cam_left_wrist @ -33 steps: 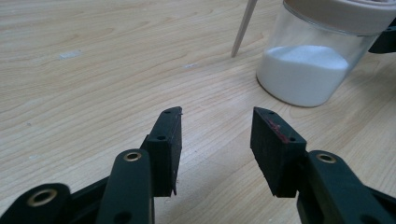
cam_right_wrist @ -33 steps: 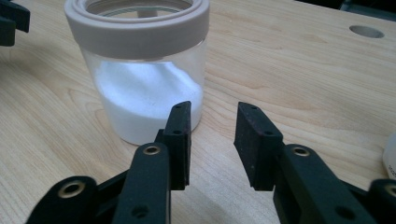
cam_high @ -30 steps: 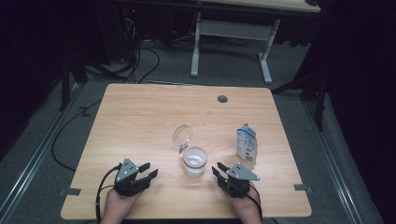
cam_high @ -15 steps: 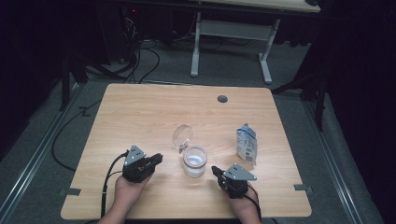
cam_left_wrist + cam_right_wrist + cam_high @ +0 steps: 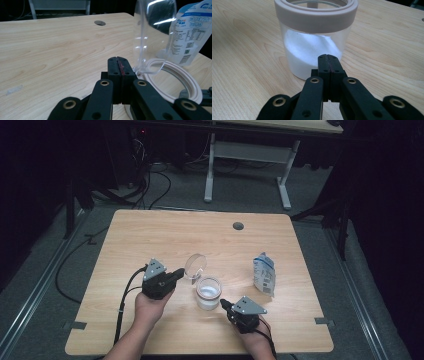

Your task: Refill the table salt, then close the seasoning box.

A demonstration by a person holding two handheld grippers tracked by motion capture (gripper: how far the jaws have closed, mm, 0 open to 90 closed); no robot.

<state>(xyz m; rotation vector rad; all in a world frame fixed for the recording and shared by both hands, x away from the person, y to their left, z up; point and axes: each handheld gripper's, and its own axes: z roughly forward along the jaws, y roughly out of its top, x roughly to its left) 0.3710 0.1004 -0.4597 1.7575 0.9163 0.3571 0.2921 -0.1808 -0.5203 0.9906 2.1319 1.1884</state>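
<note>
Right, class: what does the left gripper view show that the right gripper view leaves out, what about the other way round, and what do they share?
The left gripper view adds the clear lid standing upright by the rim, the printed pouch behind it, and the round hole in the tabletop. The right gripper view adds the white powder inside the jar, seen through its clear wall. Both show the jar's pale rim and the wooden table.

Bright tabletop — dark, dim surroundings
</note>
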